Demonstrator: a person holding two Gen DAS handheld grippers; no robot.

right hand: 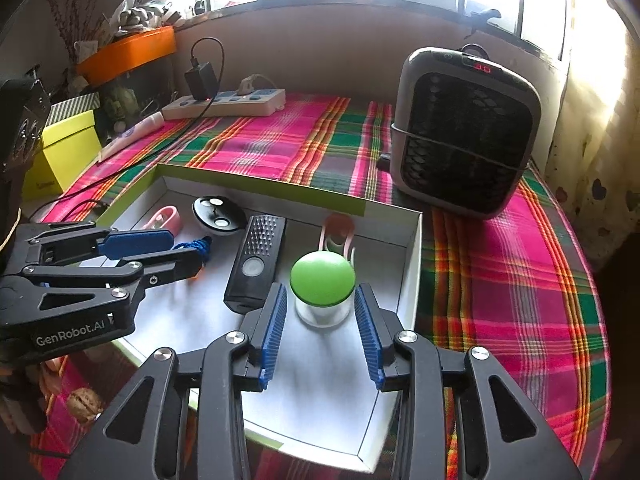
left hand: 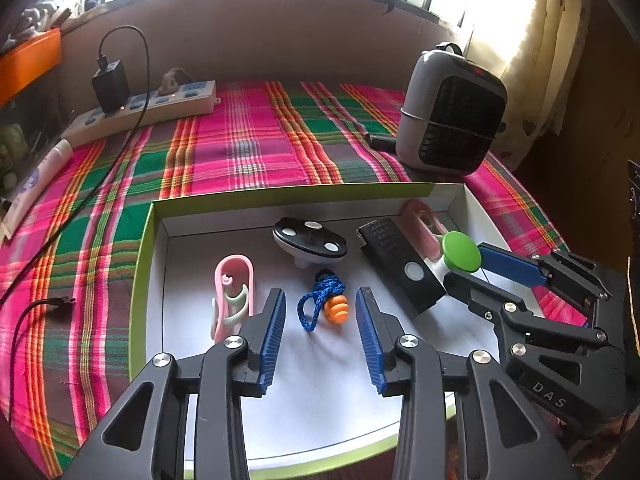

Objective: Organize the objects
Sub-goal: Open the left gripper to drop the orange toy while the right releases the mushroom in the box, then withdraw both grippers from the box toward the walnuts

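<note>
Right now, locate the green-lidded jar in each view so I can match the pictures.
Left wrist view: green-lidded jar at right, inside the white box, beside the right hand-held gripper.
Right wrist view: jar centre, between the open blue pads.
Shared landmark: the black remote lying just left of it.

Checked cloth on the table

The plaid tablecloth (left hand: 248, 148) carries an open white box (left hand: 158, 216), a grey heater (left hand: 448, 108), a power strip (left hand: 140, 110), a tube (left hand: 38, 184) and a loose black cable (left hand: 36, 306) at the left edge.
</note>
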